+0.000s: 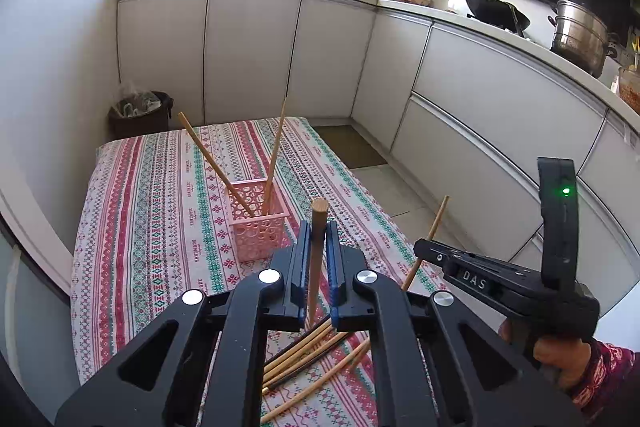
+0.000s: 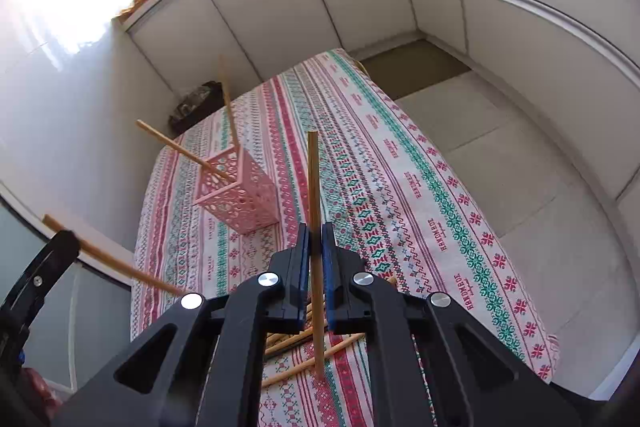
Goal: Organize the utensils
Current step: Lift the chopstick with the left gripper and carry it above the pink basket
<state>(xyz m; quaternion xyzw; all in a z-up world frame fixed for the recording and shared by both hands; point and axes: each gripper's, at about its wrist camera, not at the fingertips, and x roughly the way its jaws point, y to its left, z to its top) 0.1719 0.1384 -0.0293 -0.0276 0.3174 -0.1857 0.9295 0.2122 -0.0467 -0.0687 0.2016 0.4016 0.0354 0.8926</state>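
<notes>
A pink perforated basket [image 1: 260, 223] stands on the patterned tablecloth [image 1: 160, 227] with two wooden chopsticks [image 1: 276, 147] leaning out of it; it also shows in the right wrist view [image 2: 240, 193]. My left gripper [image 1: 319, 247] is shut on a wooden chopstick [image 1: 317, 251] that points up toward the camera. My right gripper [image 2: 316, 251] is shut on another chopstick [image 2: 314, 195], held upright above the cloth. Several loose chopsticks [image 1: 304, 351] lie in a pile under both grippers [image 2: 296, 343]. The right gripper's body [image 1: 500, 279] shows in the left view with its chopstick [image 1: 430, 235].
White kitchen cabinets [image 1: 256, 51] wrap around the table's far and right sides. A dark bin [image 1: 140, 115] stands past the table's far left corner. A wok [image 1: 492, 7] and a steel pot [image 1: 580, 35] sit on the counter. Tiled floor [image 2: 520, 163] lies to the right.
</notes>
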